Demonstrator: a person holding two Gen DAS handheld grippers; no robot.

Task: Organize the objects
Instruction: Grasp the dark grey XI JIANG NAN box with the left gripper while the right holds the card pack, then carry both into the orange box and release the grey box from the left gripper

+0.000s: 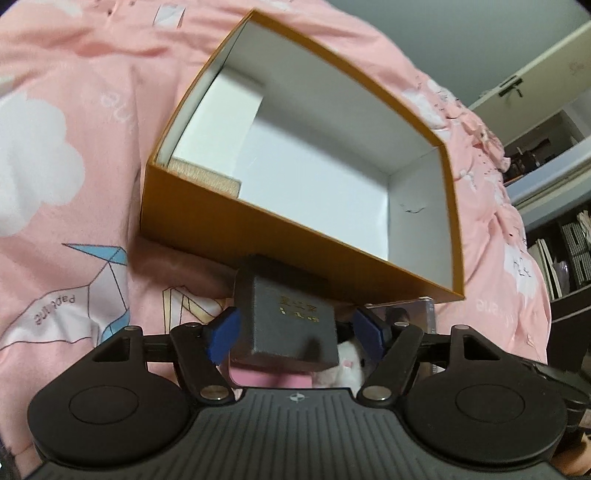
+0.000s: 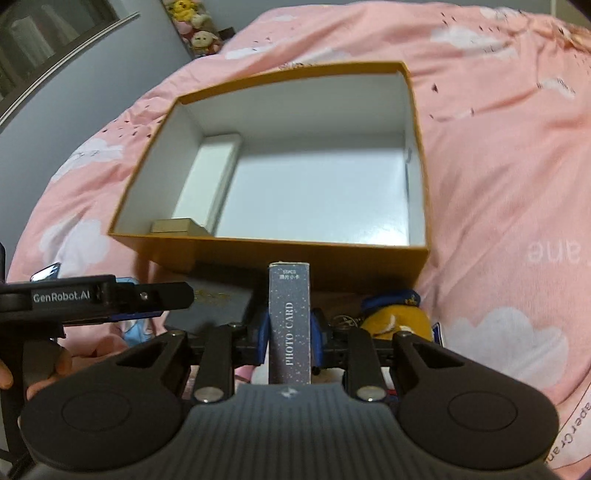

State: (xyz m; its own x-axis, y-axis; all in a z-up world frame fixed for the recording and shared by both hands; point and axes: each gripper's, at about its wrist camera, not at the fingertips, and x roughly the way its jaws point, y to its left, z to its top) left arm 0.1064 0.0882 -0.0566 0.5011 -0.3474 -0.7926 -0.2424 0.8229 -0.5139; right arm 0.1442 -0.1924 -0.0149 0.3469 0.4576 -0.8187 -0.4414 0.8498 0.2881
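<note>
An open orange box (image 1: 258,218) with a white inside lies on the pink bedspread, also in the right wrist view (image 2: 295,258). Inside it lie a white flat box (image 2: 214,173) and a small beige box (image 2: 177,226), also seen in the left wrist view (image 1: 207,177). My left gripper (image 1: 291,332) is shut on a dark grey case with gold lettering (image 1: 288,317), just in front of the orange box's near wall. My right gripper (image 2: 290,339) is shut on a slim "PHOTO CARD" box (image 2: 290,325), held upright before the near wall.
The left gripper shows at the left of the right wrist view (image 2: 110,295). A yellow plush toy with a blue cap (image 2: 395,314) lies beside the right gripper. Plush toys (image 2: 195,26) sit far left. Shelves (image 1: 554,166) stand beyond the bed's right edge.
</note>
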